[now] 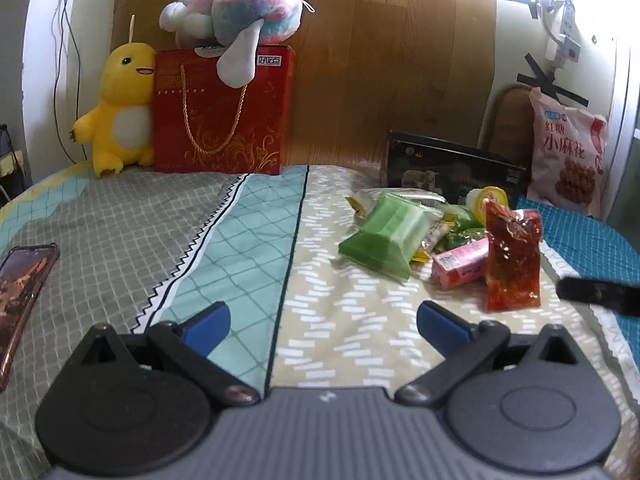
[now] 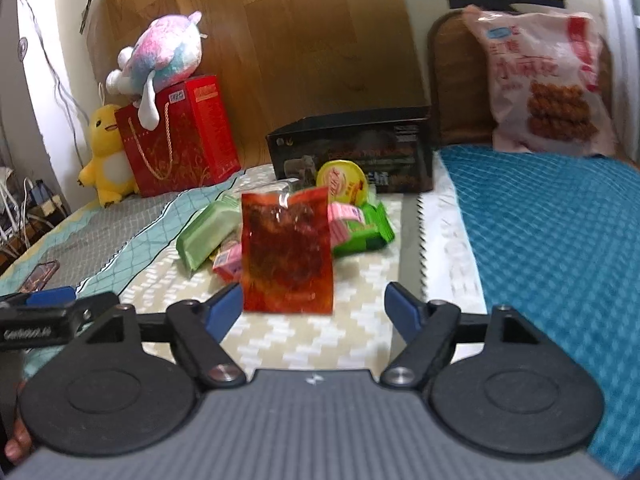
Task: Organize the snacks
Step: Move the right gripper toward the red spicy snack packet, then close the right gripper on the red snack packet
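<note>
While the snacks sit heaped in one loose pile on the bed (image 1: 224, 240), little of the sorting looks done to me: nothing appears grouped or put away, and the black box (image 2: 352, 148) behind the heap shows no contents from here. The right gripper (image 2: 316, 310) has its jaws spread fairly wide, and the red translucent snack packet (image 2: 286, 252) stands upright just ahead of them, seeming to brush the left-hand blue finger (image 2: 222, 312) while the other finger is well clear, so it is not pinched. Beyond that packet lie the green wrapped packets (image 2: 208, 236), a pink packet (image 2: 344, 220) and a yellow-lidded cup (image 2: 342, 182), all touching or overlapping. The left gripper (image 1: 320, 322) hangs with jaws spread as wide as they go over bare bedspread, holding nothing, the pile off ahead and to its right. Well beyond its jaws to the left stand a red gift box (image 1: 222, 116) with a yellow plush (image 1: 118, 108) beside it and a pastel plush (image 1: 240, 8) on top; a phone (image 1: 24, 284) lies far to its left. A large pink snack bag (image 2: 548, 80) leans at the far right. Nothing blocks either gripper; the tangled pile itself is the nuisance.
</note>
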{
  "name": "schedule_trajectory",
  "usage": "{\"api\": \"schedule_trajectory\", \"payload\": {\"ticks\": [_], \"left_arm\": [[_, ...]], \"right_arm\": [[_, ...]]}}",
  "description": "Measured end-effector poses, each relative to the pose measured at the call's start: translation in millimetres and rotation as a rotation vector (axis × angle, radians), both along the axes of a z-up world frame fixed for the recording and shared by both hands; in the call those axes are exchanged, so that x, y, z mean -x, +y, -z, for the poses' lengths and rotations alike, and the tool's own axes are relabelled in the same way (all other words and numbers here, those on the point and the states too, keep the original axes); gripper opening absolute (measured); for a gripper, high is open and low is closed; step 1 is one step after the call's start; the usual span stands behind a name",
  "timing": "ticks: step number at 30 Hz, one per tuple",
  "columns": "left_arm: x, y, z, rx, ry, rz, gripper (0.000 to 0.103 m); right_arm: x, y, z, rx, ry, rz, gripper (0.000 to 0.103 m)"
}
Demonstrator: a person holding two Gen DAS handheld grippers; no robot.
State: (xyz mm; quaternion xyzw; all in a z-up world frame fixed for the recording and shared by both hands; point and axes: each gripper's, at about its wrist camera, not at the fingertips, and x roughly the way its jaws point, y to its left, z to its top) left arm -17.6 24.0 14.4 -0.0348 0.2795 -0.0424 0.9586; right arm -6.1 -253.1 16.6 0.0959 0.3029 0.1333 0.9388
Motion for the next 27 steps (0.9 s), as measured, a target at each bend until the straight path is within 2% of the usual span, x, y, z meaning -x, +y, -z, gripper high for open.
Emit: {"api": "schedule_trajectory", "payload": {"ticks": [3, 6, 7, 8, 10, 11, 12, 13, 14, 17, 20, 21, 23, 27], "left_arm": [[-0.4, -0.1, 0.5, -0.011, 0.007, 0.015, 0.103], [-0.6, -1.0, 1.0, -0.021, 0.017, 0.032, 0.103], [-1.1, -0.8, 0.8, -0.02, 0.022, 0.037, 0.103], [-1.4, 0.0, 0.7, -0.017, 0.026, 0.039, 0.103], [-2.8, 2.1, -0.5, -0.005, 0.038, 0.052, 0.103], [-3.8, 3.5, -1.0, 0.005, 0.047, 0.061, 0.102], [-4.6, 4.7, -1.2, 0.021, 0.059, 0.073, 0.102], [-5.4, 6.2, -1.2, 0.038, 0.067, 0.085, 0.101], [-6.2, 7.7, -1.2, 0.06, 0.076, 0.099, 0.098], [-10.1, 13.5, -0.8, 0.153, 0.111, 0.15, 0.093], [-14.2, 20.1, 0.0, 0.263, 0.148, 0.2, 0.087], [-15.7, 22.1, 0.7, 0.3, 0.162, 0.213, 0.086], [-18.3, 23.6, 2.4, 0.337, 0.183, 0.227, 0.083], [-21.5, 22.1, 4.1, 0.359, 0.219, 0.248, 0.082]], "right_arm": [[-23.2, -0.7, 4.6, -0.013, 0.071, -0.047, 0.077], [-39.2, -0.7, 5.1, -0.03, 0.078, -0.077, 0.07], [-42.9, -0.9, 5.4, -0.043, 0.085, -0.093, 0.066], [-46.1, -0.1, 5.3, -0.047, 0.091, -0.108, 0.056], [-48.7, 3.7, 4.0, -0.032, 0.1, -0.135, 0.052], [-44.7, 5.4, 2.2, -0.027, 0.095, -0.142, 0.036], [-42.7, 6.3, 1.2, -0.016, 0.107, -0.159, 0.033], [-38.0, 6.5, -0.7, -0.033, 0.118, -0.175, 0.016], [-33.3, 6.2, -2.6, -0.067, 0.133, -0.203, 0.012], [-18.8, 11.6, -8.1, -0.101, 0.158, -0.281, 0.01], [-9.7, 11.1, -5.8, -0.237, 0.232, -0.335, 0.009], [-7.3, 11.6, -3.6, -0.254, 0.241, -0.328, 0.009], [-3.9, 11.6, 1.0, -0.221, 0.248, -0.296, 0.014], [13.6, 7.9, 3.6, -0.151, 0.226, -0.283, 0.017]]}}
